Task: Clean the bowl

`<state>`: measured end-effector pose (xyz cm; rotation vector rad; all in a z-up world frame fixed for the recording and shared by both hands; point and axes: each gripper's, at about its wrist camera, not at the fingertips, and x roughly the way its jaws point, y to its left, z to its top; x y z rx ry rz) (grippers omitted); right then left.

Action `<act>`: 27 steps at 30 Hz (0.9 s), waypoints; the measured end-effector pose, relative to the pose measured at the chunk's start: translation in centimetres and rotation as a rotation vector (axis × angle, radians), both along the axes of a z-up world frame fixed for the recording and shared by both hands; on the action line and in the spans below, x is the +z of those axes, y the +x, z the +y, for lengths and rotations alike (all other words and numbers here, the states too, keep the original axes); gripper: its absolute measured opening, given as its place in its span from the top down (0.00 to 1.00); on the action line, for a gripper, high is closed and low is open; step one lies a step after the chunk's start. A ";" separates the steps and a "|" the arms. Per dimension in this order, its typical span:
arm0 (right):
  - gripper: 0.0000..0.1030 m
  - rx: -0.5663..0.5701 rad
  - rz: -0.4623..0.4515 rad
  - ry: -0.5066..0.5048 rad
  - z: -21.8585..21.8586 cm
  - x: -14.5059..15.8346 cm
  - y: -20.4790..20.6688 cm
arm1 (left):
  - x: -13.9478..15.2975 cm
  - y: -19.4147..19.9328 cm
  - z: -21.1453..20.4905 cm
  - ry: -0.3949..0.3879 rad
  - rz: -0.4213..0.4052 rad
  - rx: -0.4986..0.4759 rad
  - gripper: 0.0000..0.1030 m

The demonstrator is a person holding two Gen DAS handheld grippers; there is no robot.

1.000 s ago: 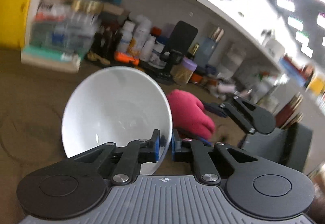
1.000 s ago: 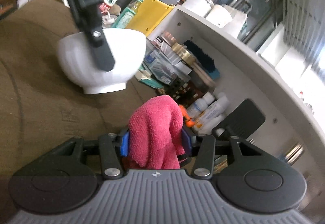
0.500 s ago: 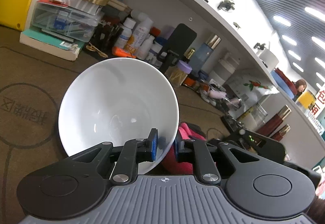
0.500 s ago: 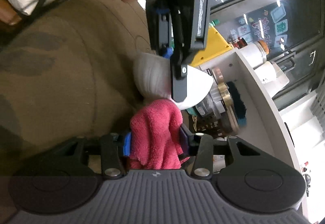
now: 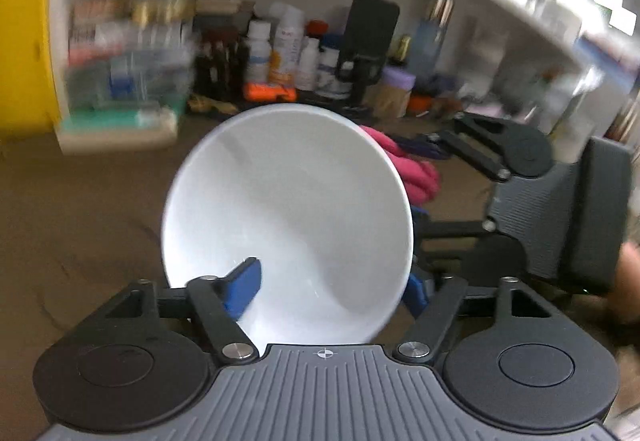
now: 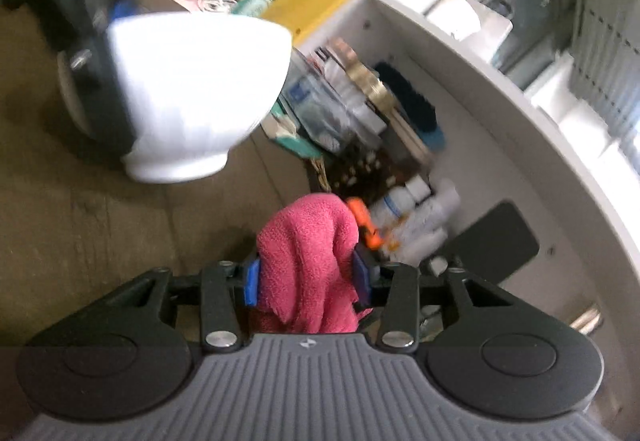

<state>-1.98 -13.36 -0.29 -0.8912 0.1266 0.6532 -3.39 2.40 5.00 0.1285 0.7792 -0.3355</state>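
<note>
The white bowl fills the middle of the left wrist view, tipped so its hollow faces the camera. My left gripper is open wide around the near rim. One blue pad sits inside the bowl and the other outside on the right. In the right wrist view the bowl appears blurred at upper left, foot down, just over the brown table. My right gripper is shut on a bunched pink cloth. That cloth also peeks out behind the bowl's right rim.
A brown mat covers the table. A white shelf at the back is crowded with bottles, jars and clear boxes, with a black phone stand in front. A yellow box stands at far left.
My left gripper was pinched on the bowl's rim and has now spread wide. The right gripper with the cloth has swung from under the bowl to its right side.
</note>
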 end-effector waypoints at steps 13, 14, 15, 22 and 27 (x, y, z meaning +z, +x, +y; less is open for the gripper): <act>0.54 -0.003 0.033 0.065 -2.9 1.0 0.3 | 0.9 2.8 -1.9 0.022 -0.023 -0.013 0.89; 0.54 0.001 0.035 0.068 -3.2 1.1 0.4 | 1.1 3.6 -0.9 -0.051 -0.001 0.010 0.89; 0.54 0.007 0.033 0.070 -3.2 1.2 0.4 | 1.2 4.2 0.0 -0.117 0.018 0.032 0.89; 0.58 0.083 0.046 0.057 -0.9 1.7 -0.1 | 0.2 6.6 7.9 -0.669 0.103 0.248 0.85; 0.66 0.163 0.028 0.051 1.0 1.3 -2.1 | 0.1 6.7 6.9 -0.675 0.092 0.283 0.83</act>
